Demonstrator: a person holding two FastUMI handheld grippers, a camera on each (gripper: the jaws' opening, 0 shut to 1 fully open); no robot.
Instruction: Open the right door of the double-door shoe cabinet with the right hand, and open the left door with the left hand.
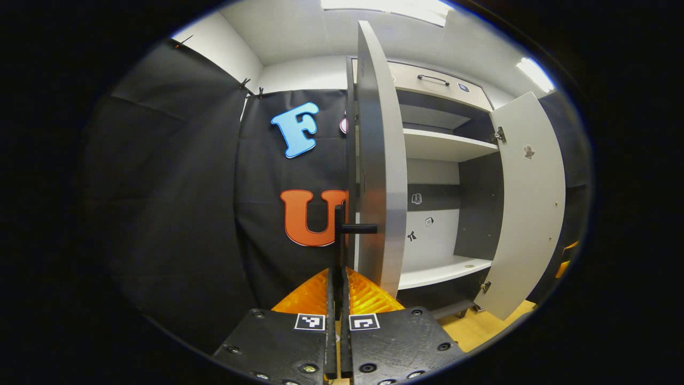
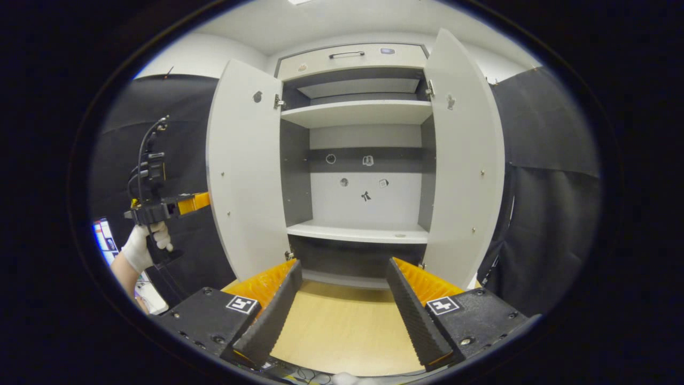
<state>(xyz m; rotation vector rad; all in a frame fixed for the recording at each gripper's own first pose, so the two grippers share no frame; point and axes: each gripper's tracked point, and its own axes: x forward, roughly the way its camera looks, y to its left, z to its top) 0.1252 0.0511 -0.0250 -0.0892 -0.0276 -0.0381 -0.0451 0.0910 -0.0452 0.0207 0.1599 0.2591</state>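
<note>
Both cabinet [image 2: 358, 176] doors open. Left door [image 1: 380, 176] edge-on in the left gripper view, its handle [image 1: 357, 229] clamped between the closed fingers of the left gripper [image 1: 337, 291]. In the right gripper view, left door [image 2: 243, 176] and right door [image 2: 464, 166] swung wide, bare shelves [image 2: 357, 113] between. Right gripper [image 2: 342, 305] spread wide, holding nothing, apart from the cabinet over the wood floor [image 2: 342, 326]. Gloved hand [image 2: 143, 247] gripping the left gripper at the left door's outer side.
</note>
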